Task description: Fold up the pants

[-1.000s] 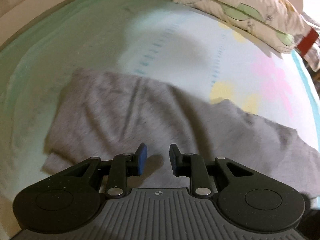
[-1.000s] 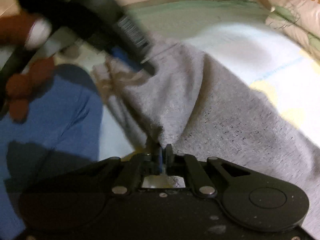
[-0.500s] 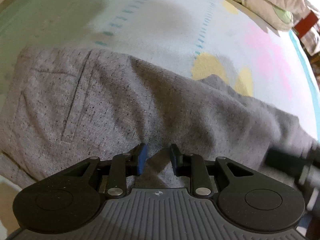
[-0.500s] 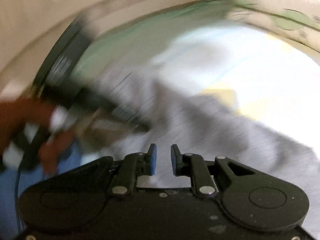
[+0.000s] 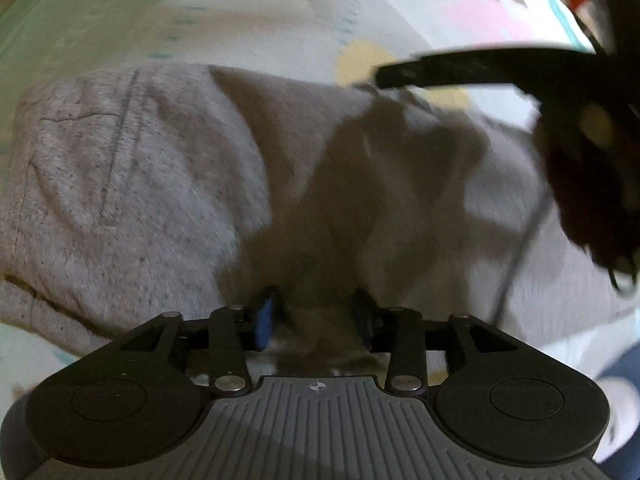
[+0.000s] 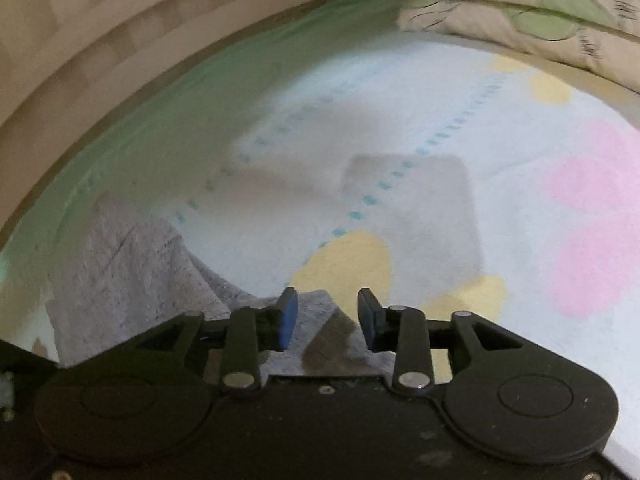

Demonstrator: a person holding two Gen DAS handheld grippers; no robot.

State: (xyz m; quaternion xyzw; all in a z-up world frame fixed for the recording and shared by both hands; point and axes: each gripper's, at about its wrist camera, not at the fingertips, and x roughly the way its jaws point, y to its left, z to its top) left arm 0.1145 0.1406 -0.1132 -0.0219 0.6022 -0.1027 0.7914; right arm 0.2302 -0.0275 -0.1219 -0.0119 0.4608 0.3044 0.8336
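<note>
A pale bedsheet (image 6: 420, 92) fills most of the right wrist view, printed with yellow patches, pink blotches at the right and dotted teal lines running diagonally. Its green border (image 6: 168, 92) curves along the upper left. A beige bed frame (image 6: 80, 20) arcs across the top left corner. A cream pillow (image 6: 540, 4) with green leaf shapes lies at the upper right, on the sheet's far edge.

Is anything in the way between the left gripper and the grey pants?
Nothing visible. The left gripper hangs right over the grey pants, jaws just opened, cloth directly below them. The right gripper crosses farther back, not between.
</note>
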